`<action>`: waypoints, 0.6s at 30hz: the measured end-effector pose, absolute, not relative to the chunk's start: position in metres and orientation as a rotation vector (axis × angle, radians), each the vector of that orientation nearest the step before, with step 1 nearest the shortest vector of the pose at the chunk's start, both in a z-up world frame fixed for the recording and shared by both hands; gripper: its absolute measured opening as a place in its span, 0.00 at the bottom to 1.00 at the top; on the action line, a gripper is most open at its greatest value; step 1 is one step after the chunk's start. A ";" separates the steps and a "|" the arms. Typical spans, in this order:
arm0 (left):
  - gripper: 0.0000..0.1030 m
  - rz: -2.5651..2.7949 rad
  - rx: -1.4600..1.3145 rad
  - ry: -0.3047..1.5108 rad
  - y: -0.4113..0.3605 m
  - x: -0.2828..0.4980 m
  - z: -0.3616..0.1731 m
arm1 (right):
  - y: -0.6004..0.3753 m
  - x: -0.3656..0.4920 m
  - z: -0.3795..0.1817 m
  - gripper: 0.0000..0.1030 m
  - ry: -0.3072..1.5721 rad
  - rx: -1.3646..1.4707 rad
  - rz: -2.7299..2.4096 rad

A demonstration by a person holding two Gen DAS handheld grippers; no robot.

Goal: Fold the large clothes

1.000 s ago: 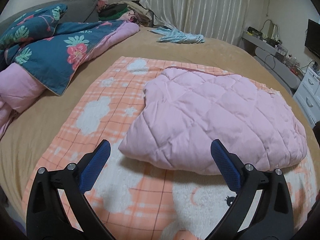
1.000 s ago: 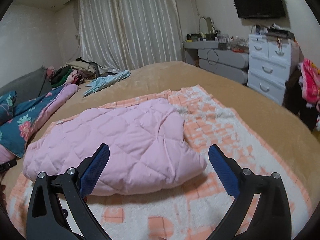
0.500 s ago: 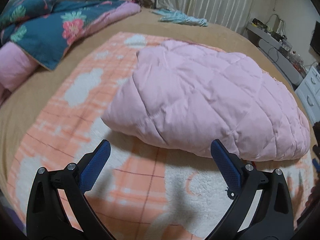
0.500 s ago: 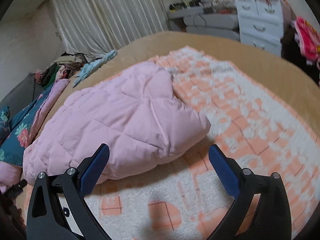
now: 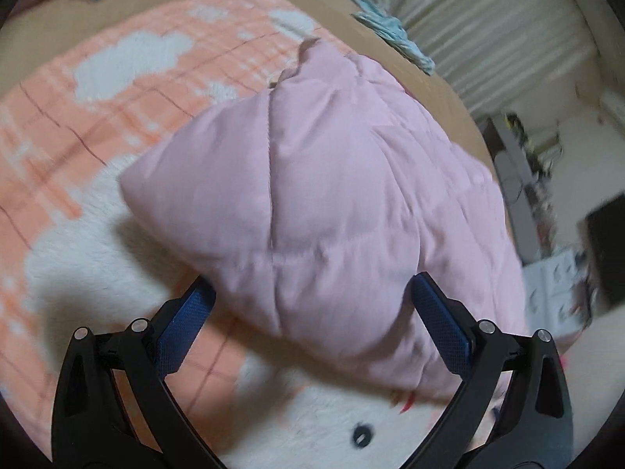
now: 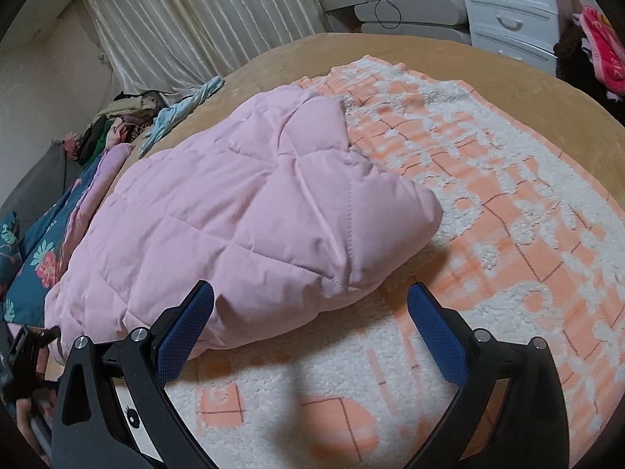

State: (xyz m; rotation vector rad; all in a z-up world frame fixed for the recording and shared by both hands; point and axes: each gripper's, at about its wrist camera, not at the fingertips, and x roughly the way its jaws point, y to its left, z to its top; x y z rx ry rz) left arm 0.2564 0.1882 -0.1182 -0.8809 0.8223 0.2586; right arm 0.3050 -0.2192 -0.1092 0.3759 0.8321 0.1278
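- Now my left tongs (image 5: 310,305) gape wide around the pink quilted jacket's (image 5: 332,195) near edge.
- My right tongs (image 6: 310,310) hang wide at its corner.
- It lies folded on the orange blanket (image 6: 527,234).

Left gripper (image 5: 310,293) moved in from above the blanket (image 5: 78,125) to the near edge of the pink quilted garment (image 5: 332,195); its wide-open jaws now straddle that edge, view tilted and motion-blurred. Right gripper (image 6: 310,293) also came closer, its left finger (image 6: 183,332) now at the garment's near edge.
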 end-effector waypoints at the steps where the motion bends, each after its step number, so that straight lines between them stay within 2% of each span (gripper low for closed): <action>1: 0.91 0.265 -0.911 0.819 0.190 0.261 -0.122 | -0.220 0.306 -0.110 0.96 0.835 0.383 0.134; 18: 0.92 0.265 -0.939 0.784 0.197 0.285 -0.142 | -0.231 0.361 -0.148 0.96 0.894 0.664 0.230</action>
